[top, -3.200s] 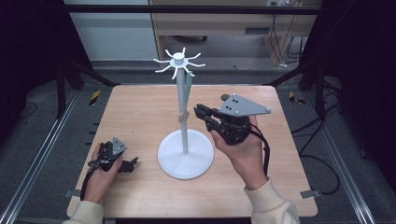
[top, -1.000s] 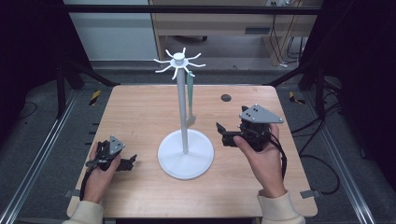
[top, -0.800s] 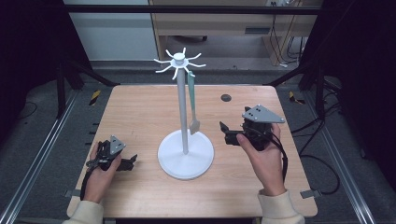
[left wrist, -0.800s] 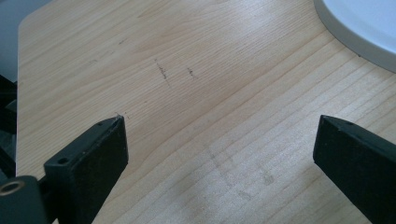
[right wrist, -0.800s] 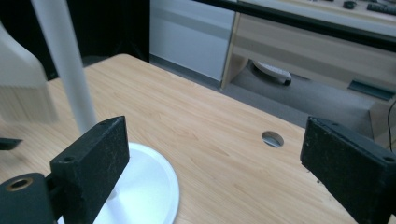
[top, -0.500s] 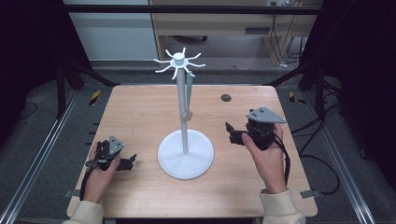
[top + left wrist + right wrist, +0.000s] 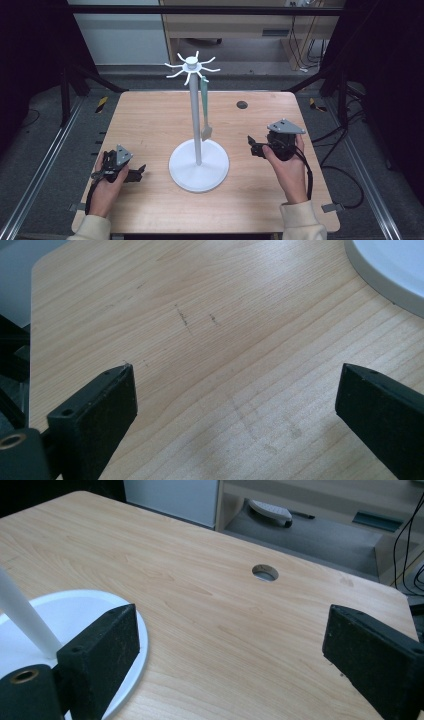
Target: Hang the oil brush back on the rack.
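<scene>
A white stand [image 7: 194,100] with a round base [image 7: 199,166] and a crown of hooks [image 7: 191,66] rises from the middle of the wooden table [image 7: 150,125]. A green utensil [image 7: 205,107] hangs from one hook beside the pole. My right gripper [image 7: 252,146] is held right of the base, open, with nothing between its jaws; its own view shows the base [image 7: 95,611] and pole [image 7: 25,620] at the left. My left gripper [image 7: 137,172] rests on the table left of the base, open and empty; the base's rim [image 7: 390,275] shows at the top right of its view.
A round cable hole [image 7: 242,105] lies in the table at the back right, also the hole [image 7: 265,572] in the right gripper view. Black frame rails run along both sides. A desk and cables stand behind the table.
My right gripper has drawn back from the stand toward the right, leaving the green utensil hanging on its hook. The left gripper has stayed in place.
</scene>
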Action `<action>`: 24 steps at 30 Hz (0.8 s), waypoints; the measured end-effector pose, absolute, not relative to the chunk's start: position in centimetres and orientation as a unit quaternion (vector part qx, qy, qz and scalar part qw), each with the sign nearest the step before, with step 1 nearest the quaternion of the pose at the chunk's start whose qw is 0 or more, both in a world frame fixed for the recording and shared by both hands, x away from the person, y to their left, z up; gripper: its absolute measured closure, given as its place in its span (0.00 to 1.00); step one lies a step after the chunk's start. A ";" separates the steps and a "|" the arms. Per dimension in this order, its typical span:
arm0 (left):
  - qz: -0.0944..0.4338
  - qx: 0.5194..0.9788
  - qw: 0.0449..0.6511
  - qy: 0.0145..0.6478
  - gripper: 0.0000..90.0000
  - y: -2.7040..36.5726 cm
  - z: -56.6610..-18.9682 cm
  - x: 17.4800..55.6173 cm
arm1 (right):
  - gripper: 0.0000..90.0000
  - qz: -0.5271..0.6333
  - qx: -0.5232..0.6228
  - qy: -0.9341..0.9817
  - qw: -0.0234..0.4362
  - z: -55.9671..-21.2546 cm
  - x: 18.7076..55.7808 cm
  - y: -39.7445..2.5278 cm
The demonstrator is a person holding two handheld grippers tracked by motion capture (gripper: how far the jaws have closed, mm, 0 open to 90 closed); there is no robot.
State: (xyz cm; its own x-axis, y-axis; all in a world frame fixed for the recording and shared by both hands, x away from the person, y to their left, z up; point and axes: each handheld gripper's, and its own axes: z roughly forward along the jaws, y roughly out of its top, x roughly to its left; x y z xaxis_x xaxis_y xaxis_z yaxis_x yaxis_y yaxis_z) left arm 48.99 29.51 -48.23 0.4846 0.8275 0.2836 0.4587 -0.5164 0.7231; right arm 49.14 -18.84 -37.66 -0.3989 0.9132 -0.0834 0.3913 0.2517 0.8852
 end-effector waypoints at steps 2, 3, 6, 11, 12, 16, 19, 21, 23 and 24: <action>0.317 0.811 0.290 0.396 0.03 29.5 -48.2 49.0 | 0.10 0.412 0.453 0.726 0.313 -38.2 49.3 -19.0; 0.317 0.811 0.290 0.396 0.03 29.5 -48.2 49.0 | 0.10 0.409 0.456 0.726 0.312 -38.4 49.4 -19.1; 0.318 0.811 0.291 0.396 0.03 29.5 -48.2 49.0 | 0.10 0.405 0.461 0.725 0.312 -39.1 49.6 -19.4; 0.319 0.810 0.290 0.397 0.03 29.6 -48.2 49.0 | 0.10 0.393 0.471 0.729 0.303 -40.2 50.0 -19.9; 0.319 0.810 0.290 0.397 0.03 29.6 -48.2 49.0 | 0.10 0.391 0.473 0.730 0.300 -40.4 50.0 -19.9; 0.320 0.810 0.290 0.397 0.03 29.6 -48.2 49.0 | 0.10 0.398 0.475 0.729 0.292 -41.3 50.1 -20.2; 0.323 0.811 0.286 0.395 0.03 29.6 -48.3 49.0 | 0.11 0.385 0.475 0.731 0.304 -41.9 50.3 -20.4; 0.325 0.810 0.286 0.395 0.03 29.6 -48.3 49.1 | 0.12 0.375 0.475 0.733 0.310 -42.5 50.5 -20.4; 0.326 0.810 0.287 0.394 0.03 29.7 -48.3 49.1 | 0.12 0.372 0.480 0.733 0.307 -43.2 50.7 -20.6; 0.326 0.810 0.287 0.395 0.03 29.7 -48.3 49.1 | 0.12 0.368 0.485 0.734 0.302 -43.6 50.7 -20.7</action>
